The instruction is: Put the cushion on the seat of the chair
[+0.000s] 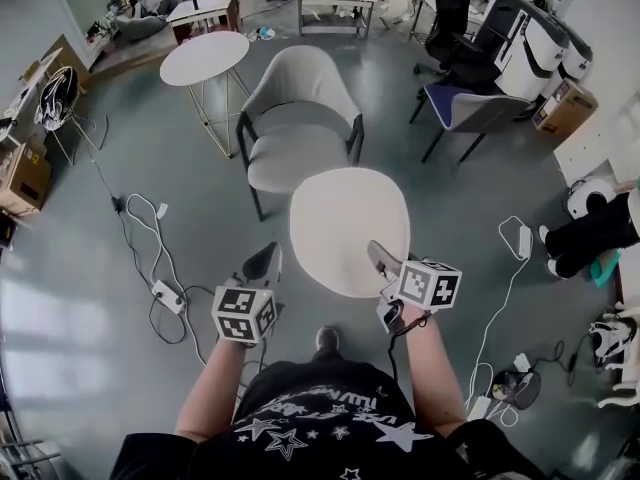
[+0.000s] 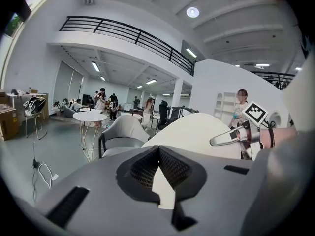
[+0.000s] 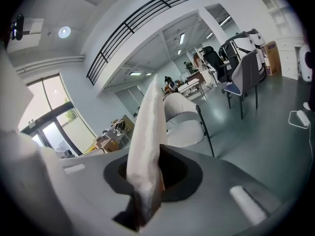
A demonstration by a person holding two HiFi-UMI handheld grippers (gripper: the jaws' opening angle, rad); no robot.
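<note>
holding cushion point(image 1: 345, 223) before chair point(image 1: 300, 118): right hand-held gripper point(image 1: 376, 252) clenched on edge; left hand-held gripper point(image 1: 268, 258) clenched alongside.

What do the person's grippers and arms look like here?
The left gripper and right gripper each have grey fingers and a white cube with black square markers. The person wears a black short-sleeved T-shirt printed with white stars.

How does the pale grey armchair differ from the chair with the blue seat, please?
The armchair is pale grey throughout; the blue-seated chair pairs blue with a grey back. The armchair faces the person squarely; the blue-seated chair is turned sideways. Both have dark legs and empty seats.
</note>
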